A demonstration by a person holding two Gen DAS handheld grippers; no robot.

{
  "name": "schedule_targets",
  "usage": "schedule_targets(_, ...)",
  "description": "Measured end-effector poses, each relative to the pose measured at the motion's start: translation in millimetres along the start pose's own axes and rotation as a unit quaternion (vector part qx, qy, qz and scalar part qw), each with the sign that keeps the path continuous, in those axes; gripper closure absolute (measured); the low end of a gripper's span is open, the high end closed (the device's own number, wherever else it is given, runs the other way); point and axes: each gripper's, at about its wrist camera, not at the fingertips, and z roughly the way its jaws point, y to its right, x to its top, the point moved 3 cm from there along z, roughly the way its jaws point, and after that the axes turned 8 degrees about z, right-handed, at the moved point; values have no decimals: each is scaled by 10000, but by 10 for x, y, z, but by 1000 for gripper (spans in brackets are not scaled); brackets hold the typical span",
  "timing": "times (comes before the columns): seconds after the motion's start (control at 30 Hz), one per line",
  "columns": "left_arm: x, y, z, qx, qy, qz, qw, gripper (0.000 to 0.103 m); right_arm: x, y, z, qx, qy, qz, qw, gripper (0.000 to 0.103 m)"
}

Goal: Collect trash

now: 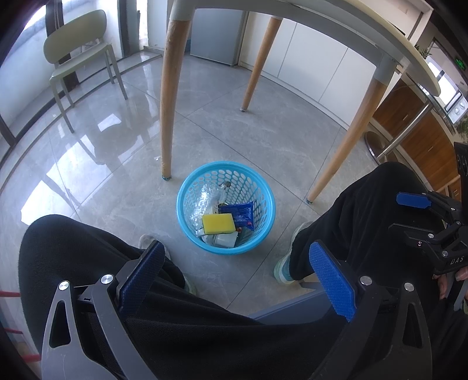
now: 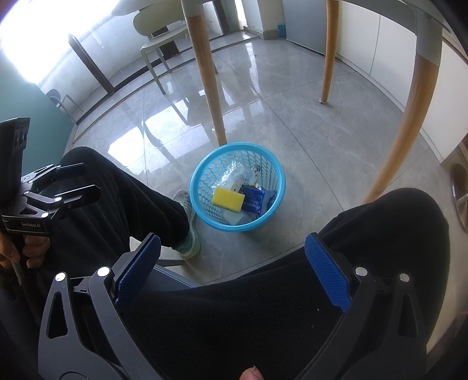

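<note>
A blue perforated basket (image 1: 182, 204) (image 2: 204, 187) stands on the grey tiled floor between the seated person's feet. Inside lie a yellow sponge (image 1: 218, 223) (image 2: 228, 198), a blue wrapper (image 1: 239, 214) (image 2: 257, 200), crumpled clear plastic (image 1: 204, 198) and a white box (image 1: 225, 240). My left gripper (image 1: 238, 277) (image 2: 79, 181) hovers open over the person's lap, short of the basket, with nothing between its blue pads. My right gripper (image 2: 234, 270) (image 1: 409, 216) is held open and empty too, above the other thigh.
Legs in black trousers (image 1: 87, 248) (image 2: 380, 233) flank the basket, with light shoes (image 1: 282, 269) (image 2: 187, 233) close by. Wooden table legs (image 1: 169, 117) (image 2: 210, 81) stand just behind it under a white tabletop (image 1: 351, 26). A pale green chair (image 1: 76, 46) sits far left.
</note>
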Motion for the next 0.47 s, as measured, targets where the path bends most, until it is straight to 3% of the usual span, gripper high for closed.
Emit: schedule_targets(0.47,-47,-67,23,-87,-103,-30,9999,6,5,1,4,1,-5,5,10000,9)
